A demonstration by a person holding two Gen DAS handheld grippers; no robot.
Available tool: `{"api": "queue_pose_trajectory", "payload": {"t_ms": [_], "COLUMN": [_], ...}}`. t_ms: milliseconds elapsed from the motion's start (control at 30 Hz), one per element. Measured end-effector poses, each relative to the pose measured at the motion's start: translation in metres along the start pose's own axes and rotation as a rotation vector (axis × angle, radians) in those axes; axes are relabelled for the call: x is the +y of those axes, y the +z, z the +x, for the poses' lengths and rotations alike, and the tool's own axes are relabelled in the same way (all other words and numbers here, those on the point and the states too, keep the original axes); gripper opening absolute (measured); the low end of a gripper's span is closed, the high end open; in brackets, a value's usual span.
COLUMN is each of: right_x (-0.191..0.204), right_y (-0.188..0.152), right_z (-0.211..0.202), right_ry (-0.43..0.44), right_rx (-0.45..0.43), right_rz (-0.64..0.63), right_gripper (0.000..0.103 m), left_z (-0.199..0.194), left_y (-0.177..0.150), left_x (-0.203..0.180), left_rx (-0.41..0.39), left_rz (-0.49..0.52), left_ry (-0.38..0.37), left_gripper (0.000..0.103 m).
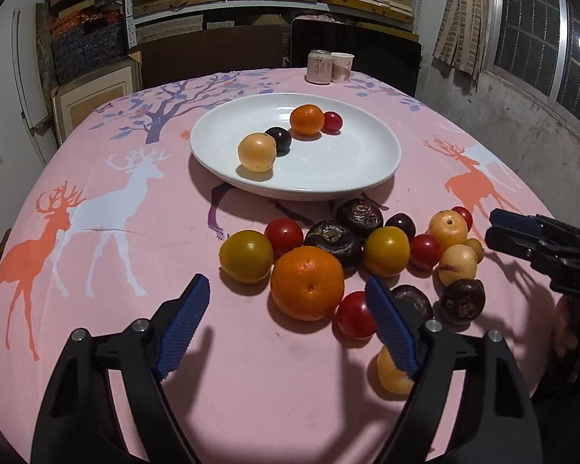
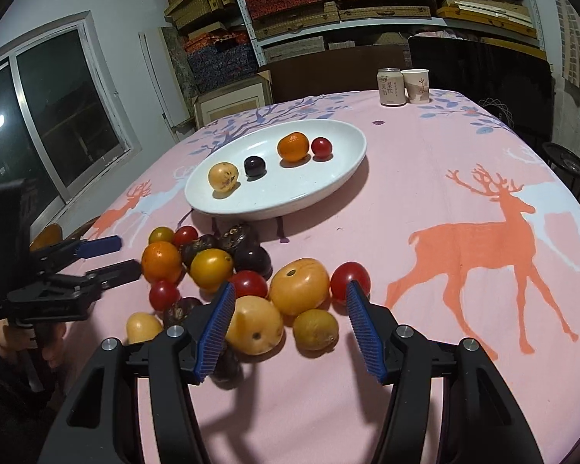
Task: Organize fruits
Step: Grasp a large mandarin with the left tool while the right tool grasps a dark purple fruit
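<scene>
We hold both tongs over the bench [image 1: 251, 386], which wears a pink deer-print cloth, and neither has hold of anything. The left tongs [image 1: 286, 301] stand wide open just short of the large orange [image 1: 307, 282], with a red tomato [image 1: 353, 319] near the right-hand pad. The right tongs [image 2: 290, 301] are also spread wide, their pads either side of the near edge of the heap, where a pale yellow fruit [image 2: 255, 324], a smaller yellow fruit [image 2: 315, 328] and a bigger orange-yellow fruit [image 2: 299, 286] lie touching one another.

The white plate [image 1: 348, 178] sits farther back on the bench and already carries four fruits in a loose row: a yellow one, a dark one, a small orange [image 1: 306, 119] and a small red one. The heap of loose fruit lies just in front of the plate.

We judge the sorting is early, with most fruit off the plate. The step in hand looks like choosing the next piece. The next move calls for lowering one of the tongs around a single fruit, closing gently so it does not roll or bruise, and nudging none of its neighbours off the bench.
</scene>
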State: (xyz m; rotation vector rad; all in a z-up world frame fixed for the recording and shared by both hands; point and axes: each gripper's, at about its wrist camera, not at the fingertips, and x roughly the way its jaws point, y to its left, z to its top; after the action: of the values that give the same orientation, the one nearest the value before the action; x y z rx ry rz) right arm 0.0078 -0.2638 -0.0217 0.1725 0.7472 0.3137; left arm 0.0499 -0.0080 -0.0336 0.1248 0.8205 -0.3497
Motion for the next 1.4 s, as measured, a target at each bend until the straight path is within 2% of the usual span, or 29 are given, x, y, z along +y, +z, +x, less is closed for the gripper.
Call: {"api": "queue_pose_trajectory", "payload": {"t_ms": [67, 100, 300, 467, 633, 733, 1033, 1133, 1200, 1300, 1400], "right_x": [0.003, 0.003, 0.003, 0.003, 0.028, 0.044, 0.047, 0.046, 0.045, 0.044, 0.047], "right_y": [0.0, 0.001, 0.001, -0.002, -0.014, -0.023, -0.027, -0.029, -0.03, -0.031, -0.031], "right_z": [-0.006, -0.008, -0.011, -0.008, -0.006, -0.004, 0.009, 0.017, 0.019, 0.016, 0.011], "right_ry": [0.001, 0.0, 0.002, 0.015, 0.114, 0.156, 0.142, 0.158, 0.164, 0.19, 0.201], "right_rx": [-0.012, -0.017, -0.021, 0.003, 0.077, 0.112, 0.17, 0.189, 0.197, 0.184, 0.165], "right_rz": [-0.007, -0.008, -0.01, -0.019, -0.12, -0.173, -0.138, -0.115, -0.104, -0.097, -0.111], "right_gripper": [0.06, 0.06, 0.06, 0.06, 0.06, 0.054, 0.049, 0.042, 0.028, 0.023, 0.023], "left_z": [0.014, 0.022, 0.029, 0.018, -0.009, -0.017, -0.019, -0.017, -0.015, -0.014, -0.014], "left_y": [0.004, 0.004, 0.007, 0.005, 0.001, -0.002, -0.011, -0.013, -0.014, -0.015, -0.015], "left_x": [-0.005, -0.008, -0.013, -0.003, 0.004, 0.008, 0.004, 0.001, 0.001, 0.002, 0.002], "left_rx": [0.037, 0.059, 0.033, 0.007, -0.041, -0.047, -0.034, -0.026, -0.02, -0.017, -0.015], "left_rz": [-0.01, -0.018, -0.026, -0.08, -0.085, -0.088, -0.076, -0.07, -0.069, -0.073, -0.074], "left_ry": [-0.009, -0.02, 0.027, -0.019, -0.013, -0.012, -0.021, -0.024, -0.024, -0.023, -0.021], "left_gripper": [0.065, 0.056, 0.046, 0.045, 0.045, 0.045, 0.045, 0.045, 0.045, 0.045, 0.045]}}
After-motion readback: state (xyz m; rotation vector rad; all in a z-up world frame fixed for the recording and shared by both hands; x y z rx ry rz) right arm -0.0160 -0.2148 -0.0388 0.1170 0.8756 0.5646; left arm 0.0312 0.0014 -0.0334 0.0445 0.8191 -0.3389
